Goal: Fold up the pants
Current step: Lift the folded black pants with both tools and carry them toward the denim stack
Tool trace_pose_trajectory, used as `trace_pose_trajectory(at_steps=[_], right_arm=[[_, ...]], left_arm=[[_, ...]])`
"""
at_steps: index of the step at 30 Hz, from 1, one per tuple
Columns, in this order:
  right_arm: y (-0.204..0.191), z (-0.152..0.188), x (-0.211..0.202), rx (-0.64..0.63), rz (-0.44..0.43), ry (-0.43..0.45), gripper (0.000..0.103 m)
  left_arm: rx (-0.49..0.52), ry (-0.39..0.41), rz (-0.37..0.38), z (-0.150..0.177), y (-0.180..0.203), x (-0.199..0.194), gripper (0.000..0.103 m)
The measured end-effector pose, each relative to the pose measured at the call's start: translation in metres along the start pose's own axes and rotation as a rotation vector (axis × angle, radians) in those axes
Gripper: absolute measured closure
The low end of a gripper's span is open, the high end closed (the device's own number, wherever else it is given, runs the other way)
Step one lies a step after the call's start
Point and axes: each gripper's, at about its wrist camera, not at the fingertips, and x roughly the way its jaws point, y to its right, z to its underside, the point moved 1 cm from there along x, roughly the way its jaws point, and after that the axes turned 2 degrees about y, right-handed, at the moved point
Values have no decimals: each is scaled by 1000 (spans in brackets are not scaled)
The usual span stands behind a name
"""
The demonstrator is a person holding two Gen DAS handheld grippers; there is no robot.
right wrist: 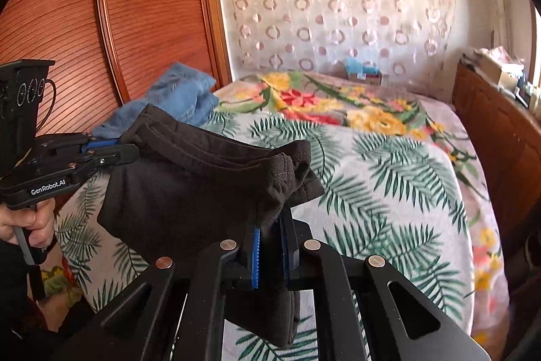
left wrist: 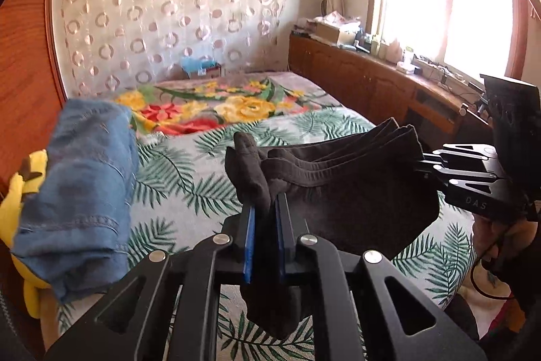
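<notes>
A pair of dark brown pants (left wrist: 345, 192) hangs folded in the air above the bed, stretched between both grippers by its upper edge. In the left wrist view my left gripper (left wrist: 267, 202) is shut on one bunched end, its blue pads pressing the cloth. The right gripper (left wrist: 427, 163) clamps the far end at the right. From the right wrist view, the right gripper (right wrist: 272, 222) is shut on its end of the pants (right wrist: 189, 188), and the left gripper (right wrist: 128, 147) grips the other end at the left. A hand (right wrist: 23, 225) holds that left tool's handle.
The bed (left wrist: 175, 164) has a leaf-print sheet and a floral blanket (left wrist: 216, 107) farther back. Blue jeans (left wrist: 81, 178) lie piled at the left over a yellow plush toy (left wrist: 20, 192). A wooden wardrobe (right wrist: 101, 22) stands on the left, and a low cluttered cabinet (left wrist: 372, 83) on the right under the window.
</notes>
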Motion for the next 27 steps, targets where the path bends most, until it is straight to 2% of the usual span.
trace_pose_trajectory(at_steps=[13,18,27], right_arm=[[-14,-23,-4,-85,-11,61,94],[-18,-34,13,-113,-36,76,94],[-32,-70,64,-201,-81,73,94]], left_arm=[[-7,87,-46,-14,-16,-32,92],[-17,111,-69,-14,-31,-37,92],[-77,147,-105,-12,-81,-46,92]])
